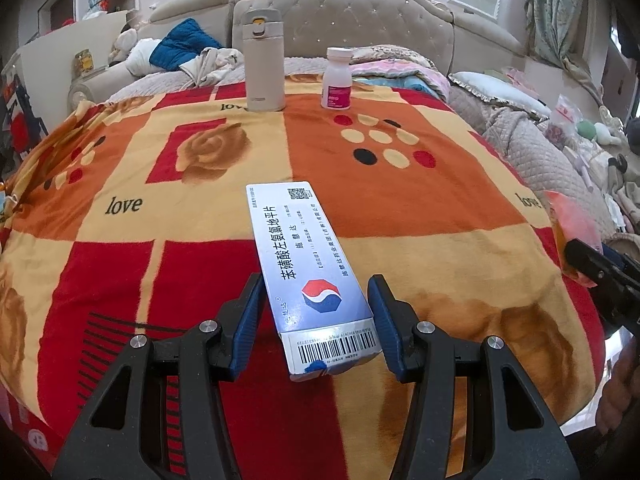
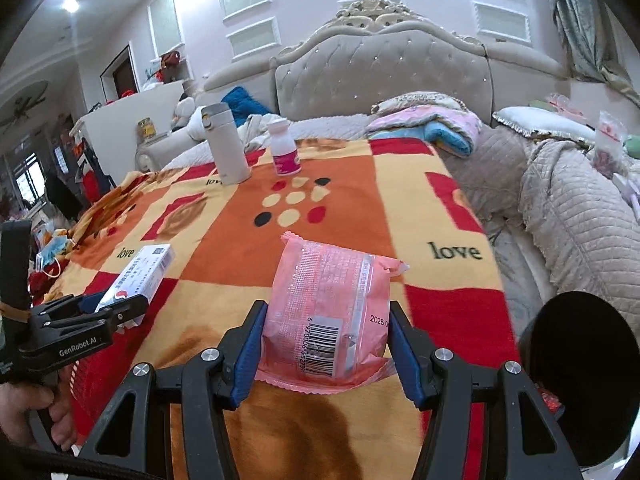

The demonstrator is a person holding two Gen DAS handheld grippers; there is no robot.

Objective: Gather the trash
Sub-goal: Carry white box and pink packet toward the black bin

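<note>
A white and blue medicine box (image 1: 308, 264) lies between the fingers of my left gripper (image 1: 316, 320), above the patterned blanket (image 1: 440, 208). The left finger touches it; a small gap shows at the right finger. The box also shows in the right wrist view (image 2: 140, 274), inside the left gripper (image 2: 108, 310). My right gripper (image 2: 324, 344) is shut on a pink snack wrapper (image 2: 332, 312), held over the blanket (image 2: 440, 184). The wrapper's edge shows in the left wrist view (image 1: 572, 220).
A beige thermos (image 1: 263, 60) and a white pill bottle (image 1: 337, 79) stand at the blanket's far edge. A dark round bin (image 2: 580, 376) is at the lower right. A padded headboard (image 1: 344, 16), pillows and quilts (image 2: 560, 200) lie beyond.
</note>
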